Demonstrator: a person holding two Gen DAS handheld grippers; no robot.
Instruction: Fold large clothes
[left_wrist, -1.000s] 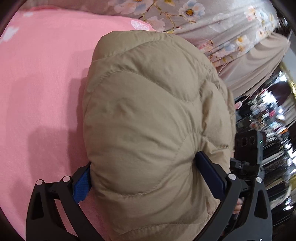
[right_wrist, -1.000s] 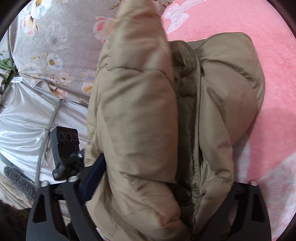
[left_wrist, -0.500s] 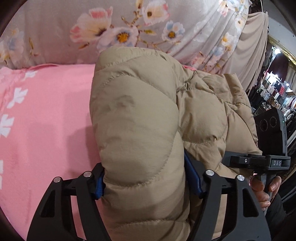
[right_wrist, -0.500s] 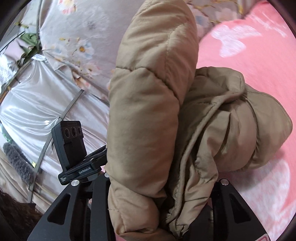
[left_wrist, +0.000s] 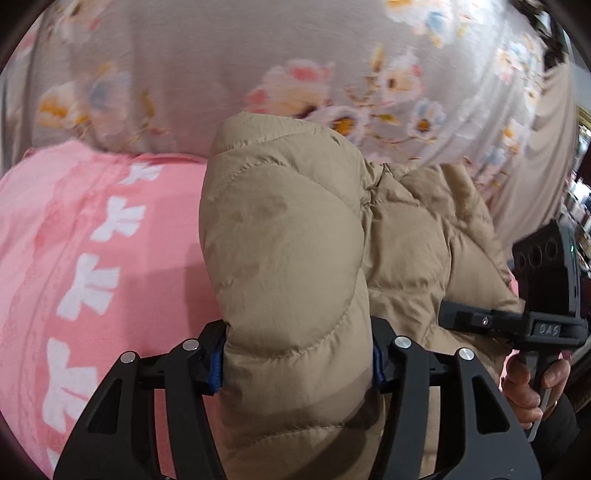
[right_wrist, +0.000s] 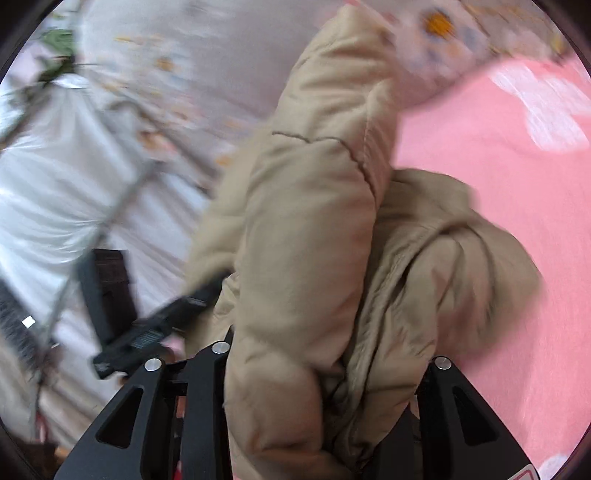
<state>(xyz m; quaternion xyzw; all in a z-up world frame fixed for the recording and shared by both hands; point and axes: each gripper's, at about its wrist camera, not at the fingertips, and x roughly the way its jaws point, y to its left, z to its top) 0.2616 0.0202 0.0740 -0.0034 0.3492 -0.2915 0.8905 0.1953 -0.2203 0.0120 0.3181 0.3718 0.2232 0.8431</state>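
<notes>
A beige quilted puffer jacket (left_wrist: 288, 258) is bunched and held up above a pink bed sheet (left_wrist: 92, 258). My left gripper (left_wrist: 297, 363) is shut on a thick fold of it, the blue pads pressed into both sides. My right gripper (right_wrist: 325, 391) is shut on another bunch of the jacket (right_wrist: 314, 240), which hangs over its jaws and hides the fingertips. The right gripper also shows at the right edge of the left wrist view (left_wrist: 539, 295), held by a hand.
A grey flowered cloth (left_wrist: 258, 66) hangs behind the bed. The pink sheet (right_wrist: 498, 155) has white flower prints. Shiny white fabric and a thin metal rod (right_wrist: 66, 184) are at the left of the right wrist view.
Both grippers have lifted and tilted up with the jacket, so more of the flowered cloth shows and less of the sheet. The right view is now motion-blurred. Both grips are unchanged.
</notes>
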